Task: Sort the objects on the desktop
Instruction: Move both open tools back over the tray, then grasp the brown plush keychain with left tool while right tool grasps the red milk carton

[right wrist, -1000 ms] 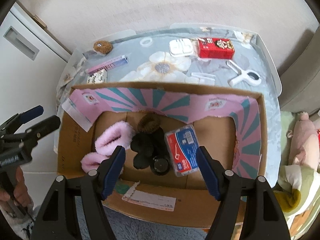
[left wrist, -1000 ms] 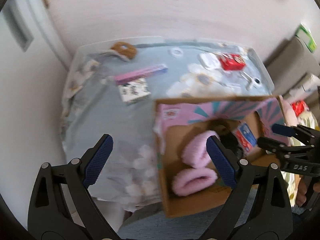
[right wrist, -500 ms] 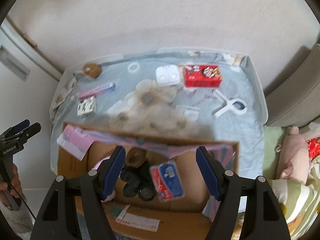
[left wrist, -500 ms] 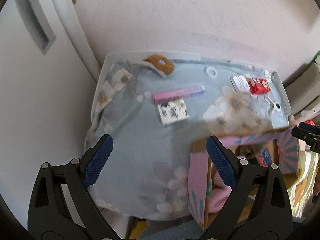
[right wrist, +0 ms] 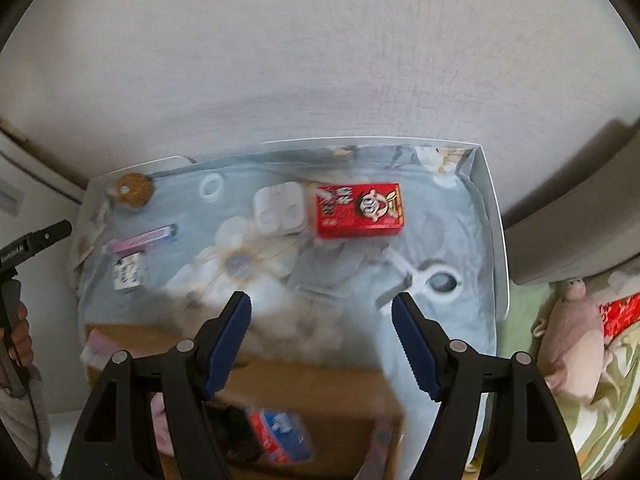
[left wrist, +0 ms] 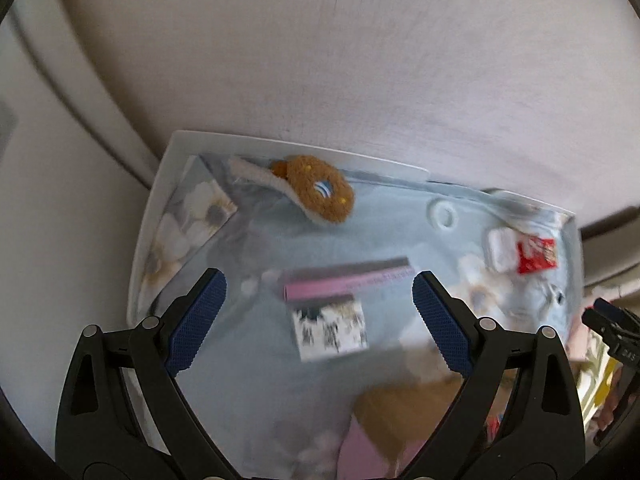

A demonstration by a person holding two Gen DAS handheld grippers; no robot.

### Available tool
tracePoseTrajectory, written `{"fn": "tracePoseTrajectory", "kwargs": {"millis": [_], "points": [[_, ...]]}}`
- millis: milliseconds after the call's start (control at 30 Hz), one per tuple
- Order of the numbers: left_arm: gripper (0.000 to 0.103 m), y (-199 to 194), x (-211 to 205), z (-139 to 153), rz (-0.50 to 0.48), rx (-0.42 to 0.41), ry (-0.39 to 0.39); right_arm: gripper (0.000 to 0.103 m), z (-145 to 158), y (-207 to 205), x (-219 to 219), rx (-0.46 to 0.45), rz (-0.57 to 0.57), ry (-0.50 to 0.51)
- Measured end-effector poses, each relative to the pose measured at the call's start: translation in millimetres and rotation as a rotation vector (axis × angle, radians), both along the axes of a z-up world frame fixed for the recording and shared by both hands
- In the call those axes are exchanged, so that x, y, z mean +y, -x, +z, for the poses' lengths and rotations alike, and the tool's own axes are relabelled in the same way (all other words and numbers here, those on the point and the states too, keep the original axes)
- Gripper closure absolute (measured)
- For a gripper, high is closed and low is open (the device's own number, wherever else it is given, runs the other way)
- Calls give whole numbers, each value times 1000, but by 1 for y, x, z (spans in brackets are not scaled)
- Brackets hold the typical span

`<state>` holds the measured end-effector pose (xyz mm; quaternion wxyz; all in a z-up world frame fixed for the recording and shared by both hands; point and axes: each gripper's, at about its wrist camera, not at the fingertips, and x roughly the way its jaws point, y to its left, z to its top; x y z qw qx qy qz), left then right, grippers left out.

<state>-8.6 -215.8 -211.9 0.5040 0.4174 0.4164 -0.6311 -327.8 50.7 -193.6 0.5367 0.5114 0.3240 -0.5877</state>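
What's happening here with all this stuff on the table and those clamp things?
A person holds a pair of tongs in each hand above a table of odds and ends being sorted. The left tongs are open and empty over a pink strip and a small printed card. The right tongs are also open and empty, near a white clip and a red box. Some items already lie in the cardboard box.

Counts: red box (right wrist: 358,211) x1, white case (right wrist: 279,212) x1, white ring (right wrist: 211,188) x1, brown plush donut (left wrist: 320,189) x1, pink box (left wrist: 347,279) x1, black-white card (left wrist: 330,330) x1, white clip (right wrist: 424,278) x1, cardboard box (right wrist: 316,384) x1 at 6 o'clock.
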Motion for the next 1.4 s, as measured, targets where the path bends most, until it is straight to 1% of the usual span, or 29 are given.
{"fn": "tracePoseTrajectory", "kwargs": {"millis": [100, 233, 400, 533, 633, 700, 733, 833, 1100, 1267, 1333, 1400], "points": [[9, 8, -22, -27, 30, -23, -33, 34, -24, 11, -23, -23, 13, -35], [9, 11, -40, -52, 88, -4, -71, 34, -52, 21, -48, -38, 35, -63], [9, 16, -47, -66, 137, 7, -90, 34, -72, 30, -67, -78, 36, -78], [9, 20, -51, -73, 159, -1, -97, 34, -80, 30, -75, -106, 55, -92], [9, 24, -53, -78, 172, -6, -102, 27, -81, 26, -80, -82, 80, -80], [9, 26, -55, -80, 180, -11, -104, 26, -82, 24, -84, -61, 88, -84], [9, 27, -55, -81, 241, -11, -106, 26, -82, 23, -85, -50, 93, -85], [9, 30, -56, -87, 254, -19, -112, 23, -82, 21, -90, -21, 111, -86], [9, 32, -58, -99, 297, -40, -125, 22, -83, 11, -100, 132, 185, -96], [9, 33, -57, -102, 329, -67, -117, 22, -86, 16, -103, 171, 188, -100], [12, 34, -56, -102, 336, -87, -106, 22, -88, 20, -104, 174, 189, -104], [18, 37, -55, -101, 338, -111, -98, 22, -91, 24, -106, 165, 185, -105]]}}
